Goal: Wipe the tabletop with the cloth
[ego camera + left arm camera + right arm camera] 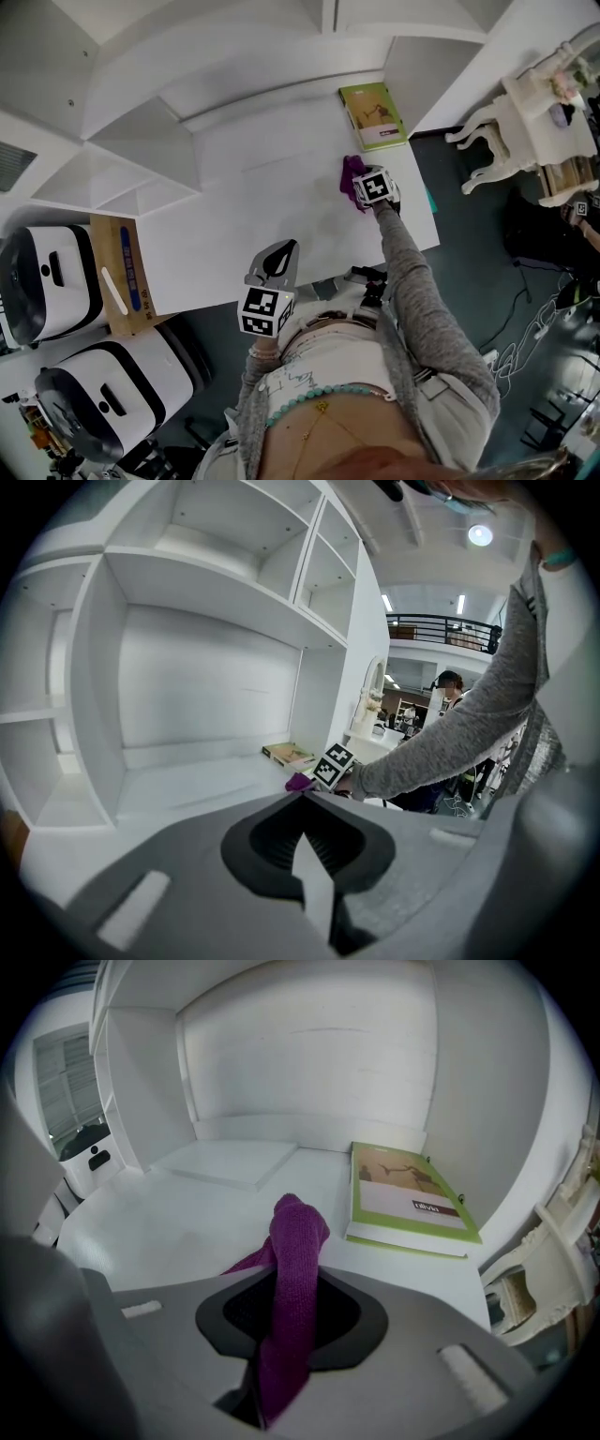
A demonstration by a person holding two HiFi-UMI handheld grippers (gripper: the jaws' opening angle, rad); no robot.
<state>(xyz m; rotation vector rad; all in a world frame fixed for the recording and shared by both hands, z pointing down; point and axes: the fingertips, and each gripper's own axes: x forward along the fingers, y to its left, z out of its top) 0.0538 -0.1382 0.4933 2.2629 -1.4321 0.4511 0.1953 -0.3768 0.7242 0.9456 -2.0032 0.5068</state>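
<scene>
A purple cloth (352, 178) lies bunched on the white tabletop (253, 211), towards its right side. My right gripper (373, 190) is shut on it. In the right gripper view the cloth (295, 1241) rises as a fold out of the closed jaws, and the rest trails left on the table. My left gripper (275, 265) hovers over the table's front edge, jaws together with nothing in them. From the left gripper view (302, 801) I see the cloth (298, 782) and the right gripper's marker cube (333, 764) far ahead.
A green-edged book (373, 114) lies flat at the table's back right, just beyond the cloth. White shelving (141, 141) walls the back and left. A cardboard box (122, 272) and white machines (47, 281) stand left; a white chair (520, 122) stands right.
</scene>
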